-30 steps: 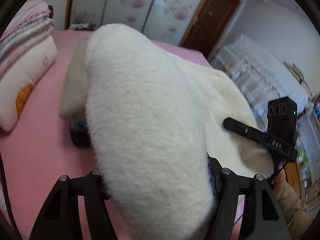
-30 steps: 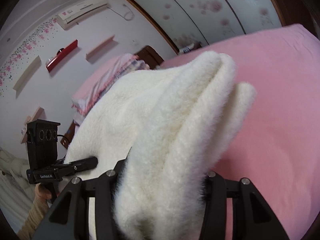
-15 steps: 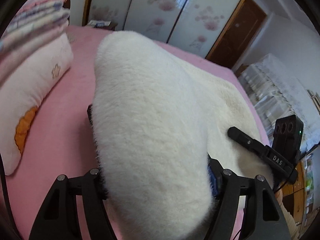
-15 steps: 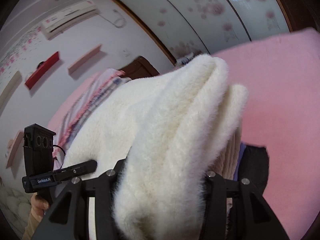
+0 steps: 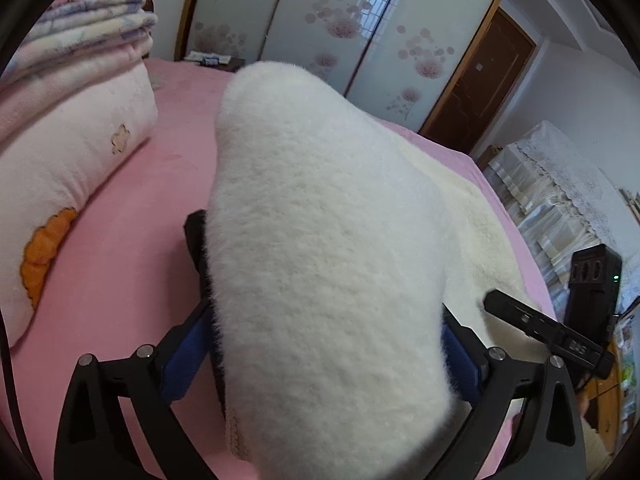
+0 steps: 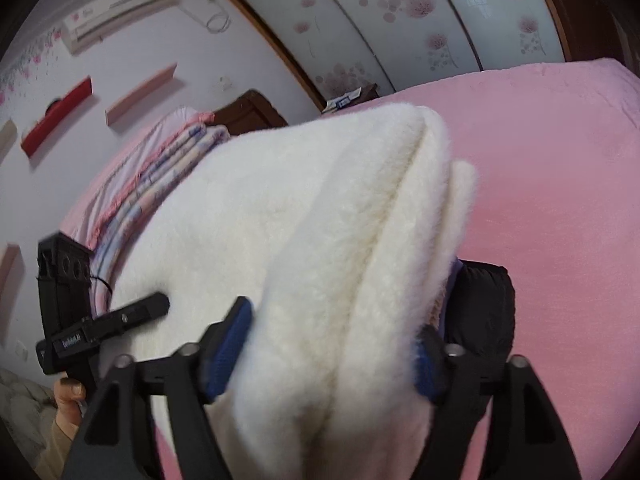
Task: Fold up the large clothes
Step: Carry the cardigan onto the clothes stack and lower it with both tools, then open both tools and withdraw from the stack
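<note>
This is a bedroom in a home. A big bed (image 5: 132, 248) with a pink sheet fills most of the room. At 9 o'clock in the left view lies a soft pillow (image 5: 72, 168), with folded blankets (image 5: 88, 28) stacked on it. At 12 o'clock stands a wardrobe (image 5: 340, 20) with flower-print sliding doors, and a brown door (image 5: 480, 84) at 2 o'clock. In the right view, an air conditioner (image 6: 120, 12) hangs at 11 o'clock, with small wall shelves (image 6: 140, 92) under it.
</note>
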The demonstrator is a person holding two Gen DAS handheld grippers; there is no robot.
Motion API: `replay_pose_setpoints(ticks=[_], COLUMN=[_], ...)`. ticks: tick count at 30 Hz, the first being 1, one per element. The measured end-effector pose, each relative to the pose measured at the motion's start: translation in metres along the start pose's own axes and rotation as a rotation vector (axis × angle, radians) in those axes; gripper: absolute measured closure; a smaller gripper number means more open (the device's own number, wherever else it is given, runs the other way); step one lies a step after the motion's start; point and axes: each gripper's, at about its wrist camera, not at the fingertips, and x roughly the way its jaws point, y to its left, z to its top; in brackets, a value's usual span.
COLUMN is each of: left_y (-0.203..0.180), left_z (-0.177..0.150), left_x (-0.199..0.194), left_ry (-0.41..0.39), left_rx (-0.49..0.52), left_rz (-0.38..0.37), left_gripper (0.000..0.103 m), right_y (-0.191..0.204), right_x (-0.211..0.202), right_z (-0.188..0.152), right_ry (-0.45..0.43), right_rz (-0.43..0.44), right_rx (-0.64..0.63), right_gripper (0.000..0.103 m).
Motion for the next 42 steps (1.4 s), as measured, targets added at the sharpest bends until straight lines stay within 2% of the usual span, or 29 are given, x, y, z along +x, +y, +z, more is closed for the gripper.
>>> replay_pose_setpoints(ticks=[2, 5, 9, 11, 15, 19, 25, 29, 35, 42], left_y=[-0.005, -0.003, -0.008, -0.014, -0.033, -0.064, -0.13, -0.181, -0.288, -0.382], left_z=[-0.004, -0.003, -0.005, -0.009, -0.019, -0.036, -0.07, -0.101, -0.168, -0.258], left_x=[-0.012, -0.027, -0.044, -0.05, -0.061, -0.07, -0.099, -0.127, -0.19, -0.253], left_ry=[-0.035, -0.076, -0.11, -0.115, -0.117, -0.1, -0.1, -0.115, -0.185, -0.254], left_rx=[0.009, -0.037, -0.052, -0.05, -0.049, -0.015, 0.067, 0.092, 0.188, 0.202], left_rz=[0.028, 0.041, 0.074, 0.099, 0.147, 0.195, 0.23, 0.209, 0.2, 0.109], left_gripper=[0.004, 0.003, 0.003, 0.003, 0.003, 0.003, 0.003, 0.003, 0.001, 0.0], right_y=[0.008, 0.009, 0.012, 0.015, 0.022, 0.026, 0.034, 0.036, 0.043, 0.037], right_x=[-0.006, -0.02, -0.049, -0.063, -0.086, -0.11, -0.158, -0.209, -0.306, -0.411], right_z=[-0.001, -0.007, -0.01, -0.01, -0.015, -0.027, -0.056, -0.085, -0.133, -0.198], right_ry=[0.01, 0.005, -0.057, -0.072, -0.078, -0.077, -0.038, -0.019, -0.033, -0.07], right_rz=[-0.024, -0.052, -0.07, -0.059, -0.091, -0.094, -0.107, -0.106, -0.159, -0.27], right_rx=[-0.041, -0.067, -0.105, -0.113, -0.155, -0.167, -0.189, -0.187, -0.207, -0.189], right_gripper=[0.021, 0.02, 0.02, 0.02, 0.02, 0.02, 0.02, 0.02, 0.02, 0.02])
